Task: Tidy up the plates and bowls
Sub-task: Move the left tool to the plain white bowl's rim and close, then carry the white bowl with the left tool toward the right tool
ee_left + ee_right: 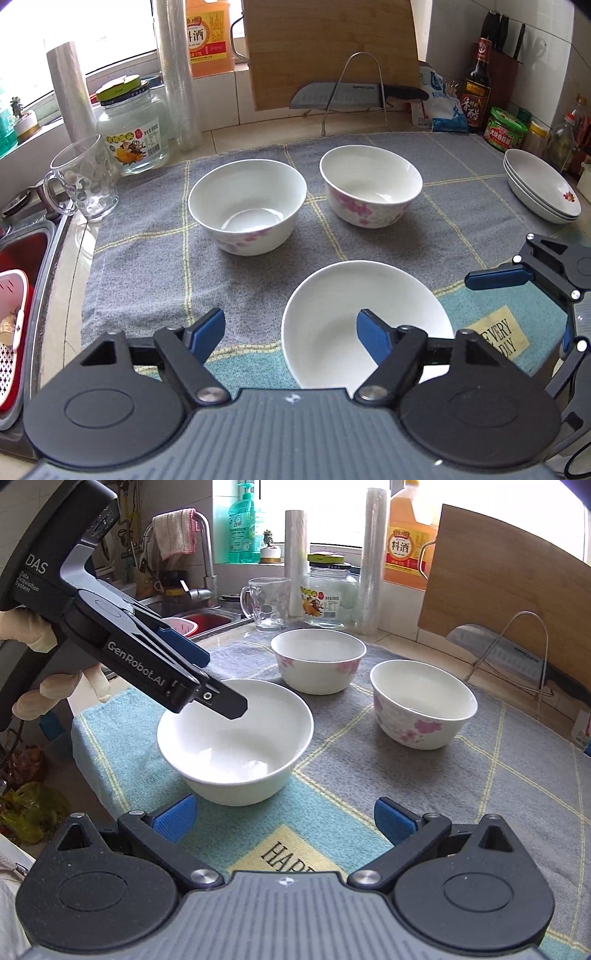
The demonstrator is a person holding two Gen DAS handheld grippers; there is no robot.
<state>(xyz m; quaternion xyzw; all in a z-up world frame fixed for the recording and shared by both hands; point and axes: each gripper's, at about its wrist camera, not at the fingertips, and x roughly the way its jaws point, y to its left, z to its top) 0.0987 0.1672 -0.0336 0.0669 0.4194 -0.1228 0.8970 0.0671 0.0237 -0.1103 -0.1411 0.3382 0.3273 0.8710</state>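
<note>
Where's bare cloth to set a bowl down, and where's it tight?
Free: the grey cloth left of the plain bowl, in front of the left flowered bowl; also the stretch between the right flowered bowl and the stacked plates. Crowded: the back-left edge by the glass mug and jar.

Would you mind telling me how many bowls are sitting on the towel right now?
3. A plain white bowl sits nearest, under the left tongs; a floral bowl stands behind it to the left; another floral bowl stands behind to the right. None seem hidden.
</note>
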